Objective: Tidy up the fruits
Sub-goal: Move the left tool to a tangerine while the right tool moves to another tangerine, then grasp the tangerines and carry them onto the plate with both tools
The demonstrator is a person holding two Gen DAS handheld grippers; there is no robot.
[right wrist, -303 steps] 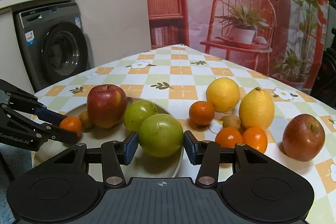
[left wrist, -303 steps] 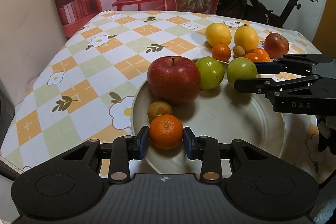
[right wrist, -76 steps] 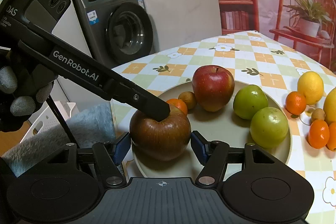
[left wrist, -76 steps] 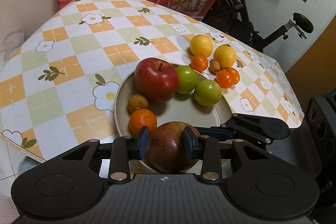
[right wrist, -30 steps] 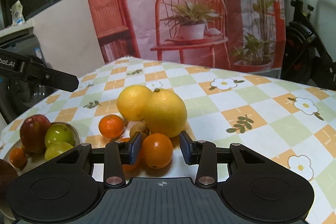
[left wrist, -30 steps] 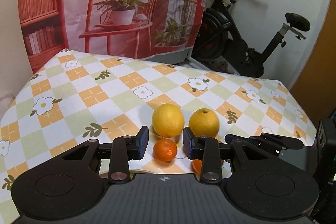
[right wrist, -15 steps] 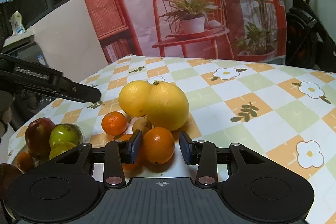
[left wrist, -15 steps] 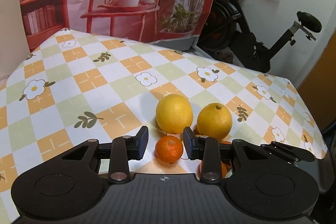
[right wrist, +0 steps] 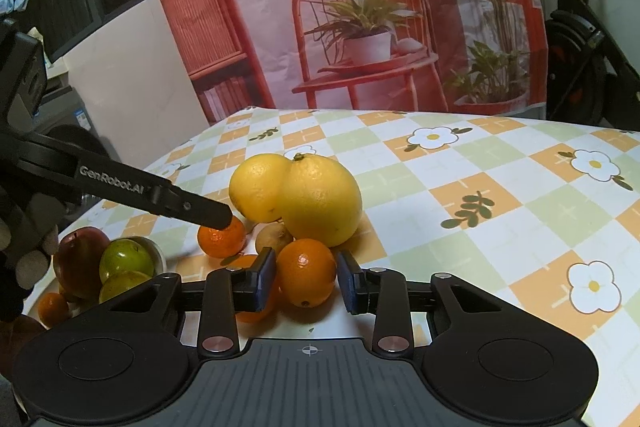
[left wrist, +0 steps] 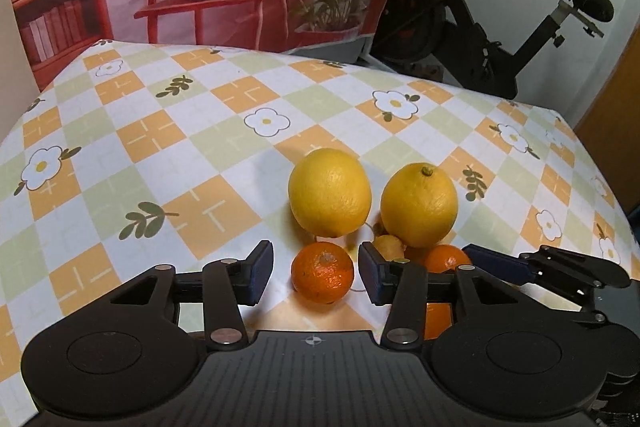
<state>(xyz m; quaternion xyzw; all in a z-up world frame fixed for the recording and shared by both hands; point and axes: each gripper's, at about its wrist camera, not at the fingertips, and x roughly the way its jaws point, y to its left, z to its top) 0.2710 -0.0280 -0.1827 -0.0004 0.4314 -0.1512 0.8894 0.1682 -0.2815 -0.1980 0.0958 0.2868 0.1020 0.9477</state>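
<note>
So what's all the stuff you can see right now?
lemons: two, yellow, side by side on the cloth
oranges: four, three by the lemons, one on the plate
brown fruit: one, small, among the oranges
green fruits: two, on the plate
apple: one, red, on the plate
plate: one, pale, left side
cloth: one, checked with flowers, on the table
bike: one, black, behind the table
left claw: black, opening around an orange, not touching
right claw: black, shut on another orange
</note>
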